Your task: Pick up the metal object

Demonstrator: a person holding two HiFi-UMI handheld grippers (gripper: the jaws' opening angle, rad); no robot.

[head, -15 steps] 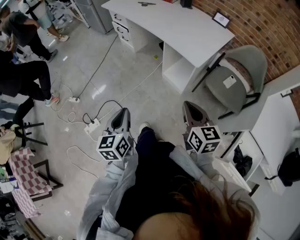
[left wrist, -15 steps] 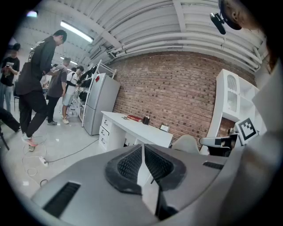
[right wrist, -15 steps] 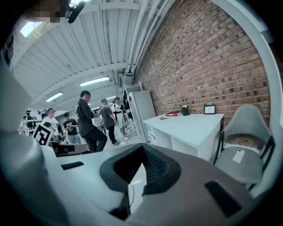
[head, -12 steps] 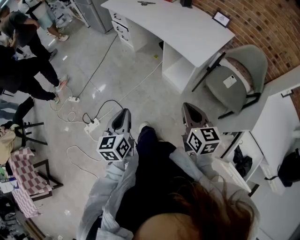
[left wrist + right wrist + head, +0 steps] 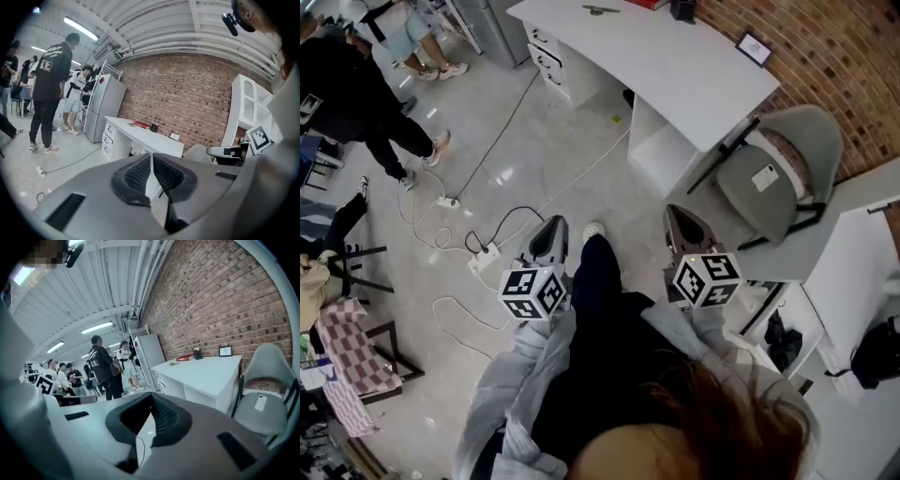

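The metal object [image 5: 598, 9], small, thin and dark, lies on the far end of the white desk [image 5: 675, 66]; in the right gripper view the metal object [image 5: 174, 363] is a small shape near the red book [image 5: 185, 357]. My left gripper [image 5: 551, 226] and right gripper [image 5: 675, 212] are held side by side at waist height over the floor, well short of the desk. Both are shut with nothing between the pads. In the left gripper view the pads [image 5: 140, 173] meet at the tip; the right gripper's pads [image 5: 161, 420] do the same.
A grey chair [image 5: 778, 164] stands right of the desk by the brick wall. A power strip [image 5: 485, 253] and cables lie on the floor to my left. Several people [image 5: 356, 94] stand at the far left near a fridge [image 5: 105, 108]. A checked cloth [image 5: 347, 337] hangs at the left.
My foot has stepped forward between the grippers and the view has shifted slightly toward the desk. The person in black at the left has walked farther away. Both grippers stay shut.
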